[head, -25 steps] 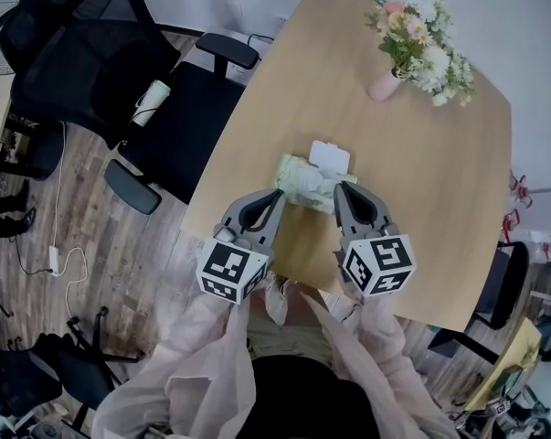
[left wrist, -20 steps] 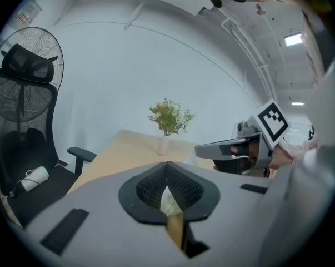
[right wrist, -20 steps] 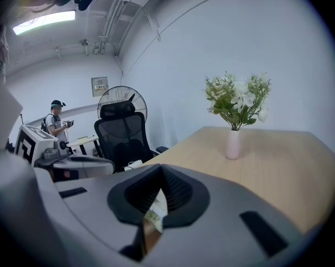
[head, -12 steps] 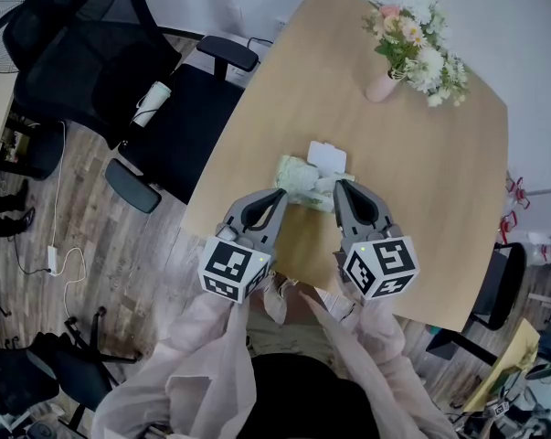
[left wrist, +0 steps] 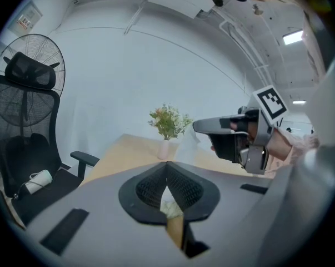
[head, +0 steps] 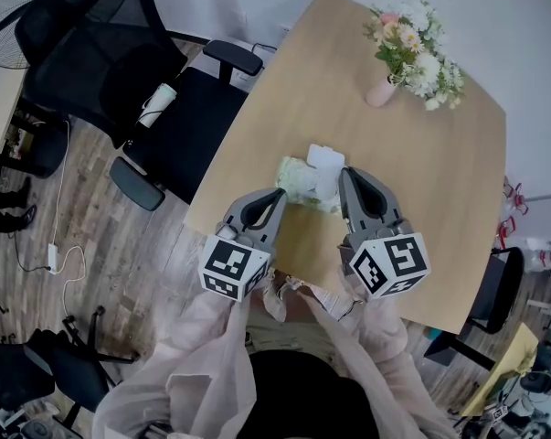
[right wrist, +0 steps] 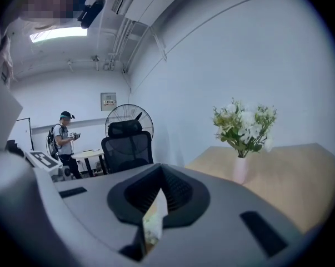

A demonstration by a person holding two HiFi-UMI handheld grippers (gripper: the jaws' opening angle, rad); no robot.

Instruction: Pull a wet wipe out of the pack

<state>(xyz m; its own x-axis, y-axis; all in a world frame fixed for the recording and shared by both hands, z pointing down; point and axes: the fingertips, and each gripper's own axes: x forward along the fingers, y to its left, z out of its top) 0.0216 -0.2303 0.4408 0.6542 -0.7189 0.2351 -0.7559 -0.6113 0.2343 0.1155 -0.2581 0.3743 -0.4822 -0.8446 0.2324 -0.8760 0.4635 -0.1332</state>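
The green-patterned wet wipe pack (head: pixel 300 181) lies on the wooden table (head: pixel 421 218), its white lid (head: pixel 325 156) flipped open. My left gripper (head: pixel 279 194) is shut on the pack's near-left end; in the left gripper view the pack (left wrist: pixel 170 207) fills the gap between its jaws. Raised above the pack's right side, my right gripper (head: pixel 345 174) is shut on a white wipe (head: pixel 330 185) that stretches up out of the opening. In the right gripper view the wipe (right wrist: pixel 158 207) hangs between the jaws. The left gripper view shows my right gripper (left wrist: pixel 196 127) lifted, level with the flowers.
A pink vase of flowers (head: pixel 383 88) stands at the table's far end. A black office chair (head: pixel 179 126) with a white roll (head: pixel 154 101) on it sits left of the table. In the right gripper view a person (right wrist: pixel 64 141) and a fan (right wrist: pixel 128 118) are far off.
My right gripper has risen, drawing the white wipe up out of the pack. The left gripper and the pack have stayed where they were.
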